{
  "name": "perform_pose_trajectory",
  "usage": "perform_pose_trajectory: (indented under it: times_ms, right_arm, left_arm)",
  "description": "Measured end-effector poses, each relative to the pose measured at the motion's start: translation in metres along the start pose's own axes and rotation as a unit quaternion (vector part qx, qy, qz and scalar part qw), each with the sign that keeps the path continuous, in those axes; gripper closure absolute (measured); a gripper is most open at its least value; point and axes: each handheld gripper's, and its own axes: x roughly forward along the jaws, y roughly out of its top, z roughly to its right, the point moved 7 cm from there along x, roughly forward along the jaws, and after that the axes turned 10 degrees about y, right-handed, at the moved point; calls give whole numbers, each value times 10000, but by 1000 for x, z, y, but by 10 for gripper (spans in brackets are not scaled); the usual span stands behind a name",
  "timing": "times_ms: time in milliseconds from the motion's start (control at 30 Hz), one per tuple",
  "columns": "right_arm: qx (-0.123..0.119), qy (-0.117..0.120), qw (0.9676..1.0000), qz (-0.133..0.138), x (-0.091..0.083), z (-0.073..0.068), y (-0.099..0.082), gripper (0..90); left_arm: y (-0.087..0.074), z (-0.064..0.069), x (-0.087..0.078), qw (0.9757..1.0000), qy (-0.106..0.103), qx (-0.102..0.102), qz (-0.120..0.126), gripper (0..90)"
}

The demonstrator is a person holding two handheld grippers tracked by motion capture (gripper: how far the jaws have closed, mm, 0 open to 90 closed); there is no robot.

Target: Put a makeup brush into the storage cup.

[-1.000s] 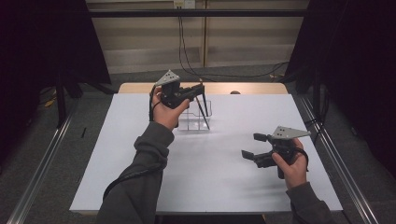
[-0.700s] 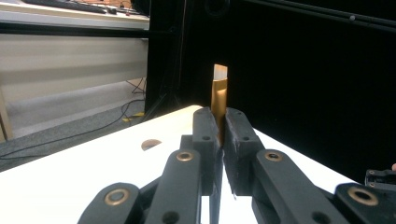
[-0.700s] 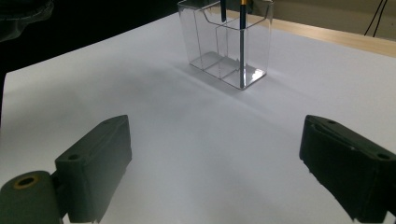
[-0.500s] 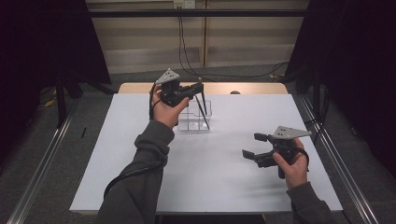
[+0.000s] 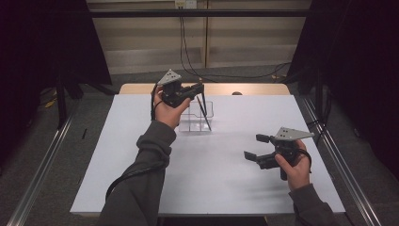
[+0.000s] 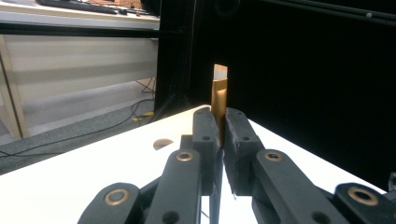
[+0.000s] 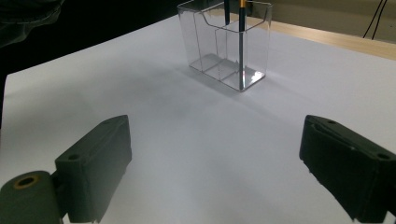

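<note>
The left gripper (image 5: 195, 89) is held above the far middle of the white surface (image 5: 141, 155), right over a clear plastic holder (image 5: 207, 110), and its jaws are pinched tight on a thin brush (image 5: 203, 110). In the left gripper view the brush's gold ferrule (image 6: 218, 100) with its pale tip rises straight up from between the two black pads (image 6: 205, 135), which press on it from either side. In the high view the dark handle runs down from the jaws at a slant, its lower end inside the holder at the side nearer the right hand. The right gripper view shows the holder (image 7: 229, 42) as a see-through box split into compartments, standing upright on the surface, with the handle (image 7: 241, 46) reaching down into the compartment at the holder's right-hand end as that view shows it; whether its end rests on the bottom cannot be told. The right gripper (image 5: 259, 148) is well apart from the holder, nearer the person and off to the right side of the surface, held in the right hand (image 5: 294, 167) just above the surface. Its jaws are spread wide with nothing between them, and they point toward the holder, so that both pads (image 7: 95, 163) frame the bare surface in front of it. Beyond the holder, a strip of bare wood (image 5: 254, 88) edges the far side of the surface.
</note>
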Motion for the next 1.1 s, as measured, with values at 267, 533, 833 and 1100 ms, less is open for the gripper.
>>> perform_pose_trajectory:
  times_ms: [267, 533, 833, 1100]
  right_arm:
    - [-21, 30, 10000, -10, 0, -1, 0, 90]
    - [-17, 10, 10000, 6, 0, 0, 0, 90]
    - [-19, 17, 10000, 17, 0, 0, 0, 90]
    - [-21, 44, 10000, 22, -1, 0, 0, 90]
  left_arm:
    - [-6, -2, 2, 9998, 153, 35, -75, 839]
    - [-12, -5, 2, 9996, 229, 78, -118, 839]
    - [-18, -4, 5, 9995, 232, 172, -161, 838]
    - [-24, -5, 5, 9988, 315, 290, -249, 838]
